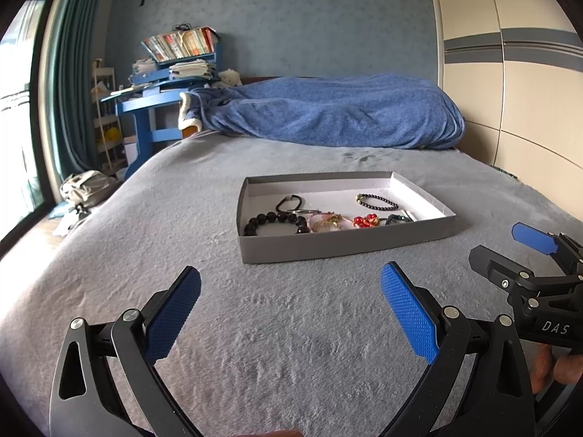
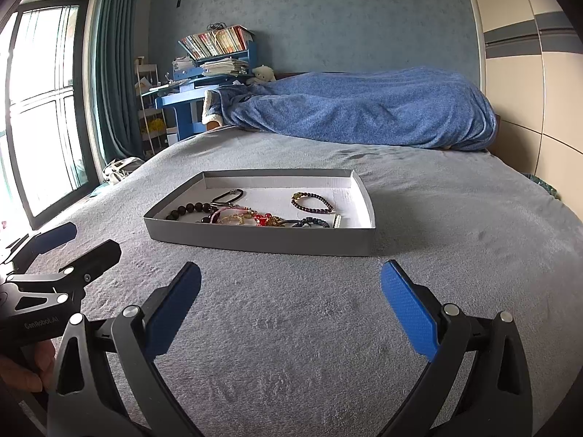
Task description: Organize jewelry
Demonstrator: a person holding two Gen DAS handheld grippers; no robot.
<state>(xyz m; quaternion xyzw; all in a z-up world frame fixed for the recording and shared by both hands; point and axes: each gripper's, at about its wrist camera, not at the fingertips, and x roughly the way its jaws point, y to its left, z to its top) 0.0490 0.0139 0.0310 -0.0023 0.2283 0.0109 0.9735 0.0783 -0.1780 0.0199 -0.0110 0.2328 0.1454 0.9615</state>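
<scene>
Both the left gripper (image 1: pixel 291 313) and right gripper (image 2: pixel 291 313) hover wide open and empty above the grey fleece bedspread (image 1: pixel 291 346), near the shallow grey cardboard tray (image 2: pixel 262 242) holding beaded bracelets (image 2: pixel 312 202).

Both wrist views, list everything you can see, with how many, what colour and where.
tray: one, grey outside, white inside, on the bed
big-bead bracelet: one, black, tray's near left
carabiner: one, black, behind the big beads
small-bead bracelet: one, dark, tray's far right
tangled pieces: several, pink, gold, red, tray's near middle
bed cover: one, grey
blanket: one, blue, heaped at the far end
desk: one, blue, stacked with books, far left
curtain: one, teal, by the window
left gripper: open, nothing held
right gripper: open, nothing held
</scene>
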